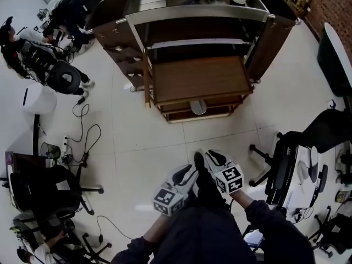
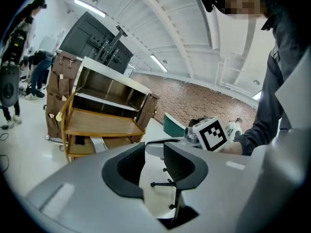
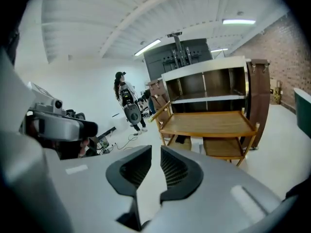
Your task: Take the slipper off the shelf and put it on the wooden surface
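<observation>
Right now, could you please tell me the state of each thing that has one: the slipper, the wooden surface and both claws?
Slipper: lying on the lower shelf, untouched.
Wooden surface: no slipper on it yet.
Left claw: open, holding nothing.
Right claw: open by a narrow gap, holding nothing.

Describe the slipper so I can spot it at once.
Find the brown wooden cart in the middle of the floor. Below its wide top, on the lower shelf, lies the slipper: pale and rounded, the only light thing against dark wood.
</observation>
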Available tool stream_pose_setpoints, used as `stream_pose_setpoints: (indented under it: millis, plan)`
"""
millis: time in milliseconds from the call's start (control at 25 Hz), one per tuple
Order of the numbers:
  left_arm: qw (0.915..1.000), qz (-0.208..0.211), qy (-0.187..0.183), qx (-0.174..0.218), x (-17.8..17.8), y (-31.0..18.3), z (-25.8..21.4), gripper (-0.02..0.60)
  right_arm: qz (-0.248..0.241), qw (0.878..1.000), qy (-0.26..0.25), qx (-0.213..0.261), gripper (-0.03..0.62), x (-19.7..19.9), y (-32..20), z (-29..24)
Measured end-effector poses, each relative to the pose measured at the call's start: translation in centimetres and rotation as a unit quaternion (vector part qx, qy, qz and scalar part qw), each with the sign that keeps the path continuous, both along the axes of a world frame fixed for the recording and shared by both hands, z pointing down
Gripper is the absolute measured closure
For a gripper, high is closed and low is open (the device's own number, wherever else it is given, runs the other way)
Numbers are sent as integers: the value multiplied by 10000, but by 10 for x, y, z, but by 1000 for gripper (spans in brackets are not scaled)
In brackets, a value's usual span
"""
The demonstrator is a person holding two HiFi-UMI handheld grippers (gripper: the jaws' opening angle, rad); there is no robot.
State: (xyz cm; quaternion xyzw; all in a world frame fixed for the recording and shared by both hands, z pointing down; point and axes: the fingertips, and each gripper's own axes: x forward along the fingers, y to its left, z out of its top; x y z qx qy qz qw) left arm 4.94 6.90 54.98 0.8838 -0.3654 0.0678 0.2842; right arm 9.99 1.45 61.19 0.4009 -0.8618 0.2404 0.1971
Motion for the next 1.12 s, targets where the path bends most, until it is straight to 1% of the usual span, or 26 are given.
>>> stream_pose_setpoints:
  millis: [120, 200, 320, 440, 520, 600, 680, 840, 1120]
  plan:
    - [9996, 115, 239, 71, 3, 39, -20, 457, -3, 9997, 71, 230, 554, -1, 47, -32]
    - [9990, 243, 334, 172, 5, 60, -28, 459, 66, 9994, 107, 319, 556, -3, 69, -44]
    - [9977, 439, 402, 312, 4, 74, -40, 459, 192, 9988, 176, 409, 583, -9, 90, -56]
    - [9974, 396, 496, 342, -2, 80, -50, 462, 231, 9983, 175, 497, 594, -18, 107, -71]
    - [9967, 411, 549, 435, 0, 85, -58, 463, 193, 9975, 178, 649, 594, -19, 113, -87]
    - [9957, 413, 618, 546, -1, 88, -64, 462, 85, 9960, 289, 836, 594, -19, 114, -102]
    - [9953, 344, 662, 616, -9, 85, -67, 463, -42, 9949, 380, 936, 594, -25, 113, -108]
    - [9956, 258, 672, 597, -16, 84, -63, 469, -127, 9942, 454, 966, 594, -26, 108, -111]
    - [9964, 306, 506, 612, -20, 87, -60, 472, -146, 9958, 310, 847, 594, -27, 103, -111]
